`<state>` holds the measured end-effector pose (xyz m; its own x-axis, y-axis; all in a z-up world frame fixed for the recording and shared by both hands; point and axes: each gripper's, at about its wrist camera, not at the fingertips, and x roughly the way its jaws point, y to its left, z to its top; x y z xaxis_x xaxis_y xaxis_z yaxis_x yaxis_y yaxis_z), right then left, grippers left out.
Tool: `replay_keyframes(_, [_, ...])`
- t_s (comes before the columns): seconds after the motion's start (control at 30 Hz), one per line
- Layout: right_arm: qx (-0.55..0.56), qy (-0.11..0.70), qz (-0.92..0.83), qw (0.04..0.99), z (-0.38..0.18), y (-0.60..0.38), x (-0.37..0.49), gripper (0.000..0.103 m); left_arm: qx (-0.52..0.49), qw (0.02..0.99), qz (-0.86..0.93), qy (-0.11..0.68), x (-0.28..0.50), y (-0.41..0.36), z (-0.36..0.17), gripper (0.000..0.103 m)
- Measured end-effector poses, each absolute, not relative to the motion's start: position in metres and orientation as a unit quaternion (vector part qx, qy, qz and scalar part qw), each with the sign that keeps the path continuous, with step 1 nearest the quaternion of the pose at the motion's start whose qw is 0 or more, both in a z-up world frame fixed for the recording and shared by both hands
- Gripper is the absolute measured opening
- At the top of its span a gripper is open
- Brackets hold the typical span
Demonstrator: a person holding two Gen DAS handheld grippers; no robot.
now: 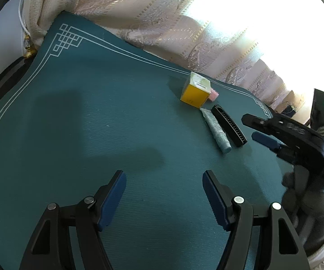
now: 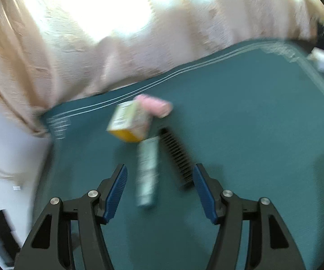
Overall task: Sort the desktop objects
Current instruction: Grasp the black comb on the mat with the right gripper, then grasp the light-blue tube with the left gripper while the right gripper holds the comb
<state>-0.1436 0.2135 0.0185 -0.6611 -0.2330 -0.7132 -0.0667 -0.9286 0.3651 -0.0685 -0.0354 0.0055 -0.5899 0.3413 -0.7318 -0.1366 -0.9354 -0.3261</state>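
Teal desk mat carrying the cluster at two o'clock: yellow box, tube, black comb. Approaching with right gripper, jaws apart, empty; left gripper hovering apart. Next needing descent and closing around the tube.

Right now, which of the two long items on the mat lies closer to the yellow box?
The pale green tube: its flat end almost touches the yellow box. The black comb lies beside the tube, on its far side from the box.
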Motion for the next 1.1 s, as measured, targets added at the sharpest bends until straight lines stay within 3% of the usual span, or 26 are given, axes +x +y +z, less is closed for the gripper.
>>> replay_keyframes(0.2, [0.416,-0.076,-0.906,0.007,0.005,0.194,-0.159,0.055,-0.436,0.137,0.881,-0.119,-0.069,-0.034,0.005,0.072])
replay_keyframes(0.47, [0.444,-0.022,-0.896,-0.006,-0.008,0.184,-0.193,0.051,-0.441,0.141,0.879,-0.115,-0.071,-0.032,0.002,0.072])
replay_keyframes(0.57, [0.444,-0.007,-0.896,-0.013,-0.007,0.184,-0.193,0.041,-0.443,0.14,0.878,-0.114,-0.071,-0.032,0.0,0.072])
replay_keyframes(0.63, [0.443,-0.012,-0.897,-0.016,-0.005,0.19,-0.189,0.029,-0.444,0.139,0.878,-0.112,-0.071,-0.032,-0.001,0.072])
replay_keyframes(1.1, [0.438,-0.047,-0.897,-0.023,-0.008,0.238,-0.099,0.029,-0.431,0.155,0.885,-0.083,-0.064,-0.017,0.0,0.072])
